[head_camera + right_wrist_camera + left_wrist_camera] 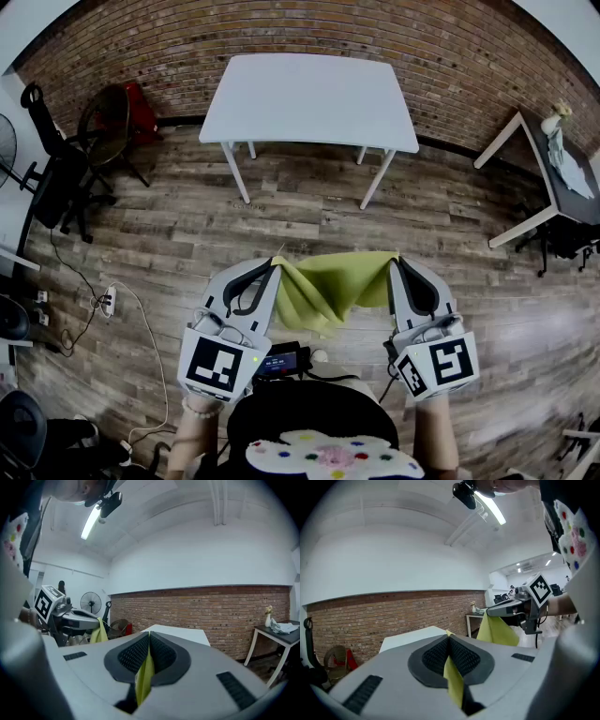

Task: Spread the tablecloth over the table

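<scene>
Before the white rectangular table (309, 98), left gripper (277, 266) and right gripper (394, 261) clamp a limp yellow-green tablecloth (333, 286).

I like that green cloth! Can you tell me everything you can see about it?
The tablecloth is thin, soft-looking yellow-green fabric. It hangs in the air between the left gripper and the right gripper, each shut on its top edge. The middle sags in loose folds. Only the grippers touch it; it is not yet on the white table ahead.
</scene>
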Demonstrator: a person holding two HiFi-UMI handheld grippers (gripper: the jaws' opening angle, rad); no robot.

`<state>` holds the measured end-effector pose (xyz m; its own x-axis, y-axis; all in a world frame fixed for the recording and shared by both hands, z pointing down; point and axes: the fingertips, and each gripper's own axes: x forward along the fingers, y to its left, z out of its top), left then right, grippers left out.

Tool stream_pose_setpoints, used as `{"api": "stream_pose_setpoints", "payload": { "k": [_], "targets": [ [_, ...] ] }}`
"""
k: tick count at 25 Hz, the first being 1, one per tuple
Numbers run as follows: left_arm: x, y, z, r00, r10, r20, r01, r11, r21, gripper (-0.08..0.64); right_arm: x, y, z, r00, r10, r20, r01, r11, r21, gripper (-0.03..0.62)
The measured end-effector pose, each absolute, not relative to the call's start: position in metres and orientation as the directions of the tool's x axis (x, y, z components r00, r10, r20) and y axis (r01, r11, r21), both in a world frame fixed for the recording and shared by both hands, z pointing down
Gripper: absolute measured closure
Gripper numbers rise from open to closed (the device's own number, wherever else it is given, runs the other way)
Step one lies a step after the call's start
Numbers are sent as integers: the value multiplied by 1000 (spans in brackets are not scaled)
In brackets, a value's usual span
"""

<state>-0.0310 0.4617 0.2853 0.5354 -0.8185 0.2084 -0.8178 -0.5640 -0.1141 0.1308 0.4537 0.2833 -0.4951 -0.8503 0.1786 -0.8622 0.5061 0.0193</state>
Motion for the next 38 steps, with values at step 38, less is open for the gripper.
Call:
{"api": "stream_pose_setpoints", "payload": {
  "k": [38],
  "targets": [
    [16, 440, 267, 479, -868, 135, -826, -497, -267, 543, 176, 434, 274, -559, -825, 78, -829, 559, -24, 558]
  ]
}}
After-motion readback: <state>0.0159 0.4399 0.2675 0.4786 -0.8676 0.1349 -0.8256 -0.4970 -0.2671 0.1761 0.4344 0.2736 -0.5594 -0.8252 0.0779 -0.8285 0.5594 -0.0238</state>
